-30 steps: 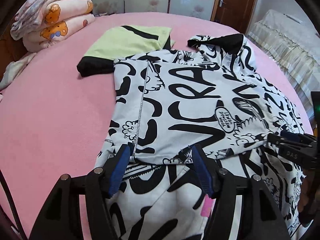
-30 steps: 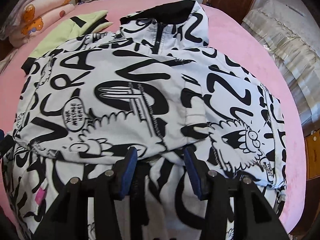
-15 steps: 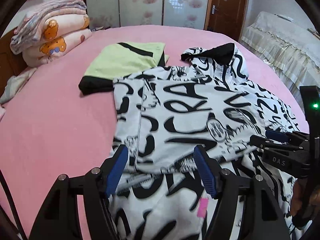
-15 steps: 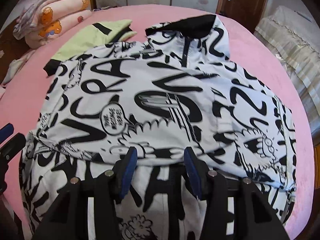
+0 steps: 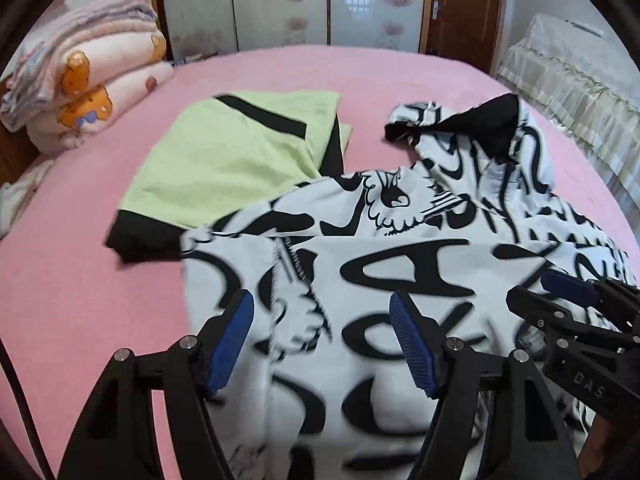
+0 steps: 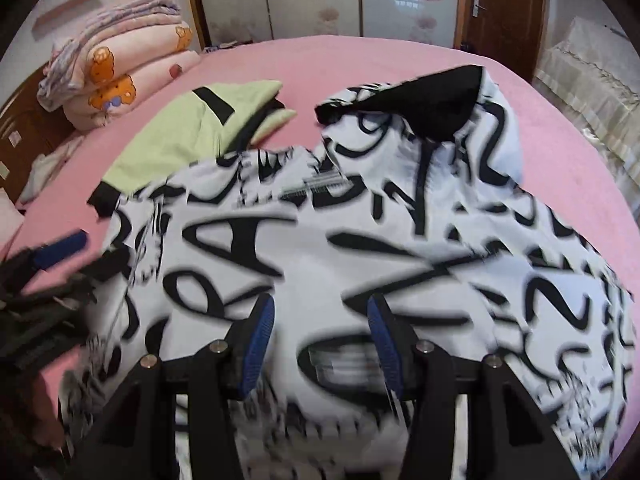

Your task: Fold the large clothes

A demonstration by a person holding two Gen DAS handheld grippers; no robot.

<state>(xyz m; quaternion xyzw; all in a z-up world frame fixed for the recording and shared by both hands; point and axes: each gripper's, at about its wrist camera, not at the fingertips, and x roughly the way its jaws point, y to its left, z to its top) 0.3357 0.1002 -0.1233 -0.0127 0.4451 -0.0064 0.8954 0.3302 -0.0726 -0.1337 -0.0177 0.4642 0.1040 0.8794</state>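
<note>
A large white hoodie with black graffiti print lies on the pink bed, its black-lined hood at the far end. Its near part is doubled over towards the hood. My left gripper is open over the hoodie's left side, with cloth between and under its blue pads. My right gripper is open over the middle of the folded part; it also shows at the right of the left wrist view. The view is blurred by motion.
A folded light-green and black garment lies just beyond the hoodie's left corner. A pile of pink quilts sits at the far left. A covered piece of furniture stands right of the bed, a door behind.
Both grippers have moved forward over the hoodie towards the hood. The near part of the hoodie now lies further up over the body. Both stay open.
</note>
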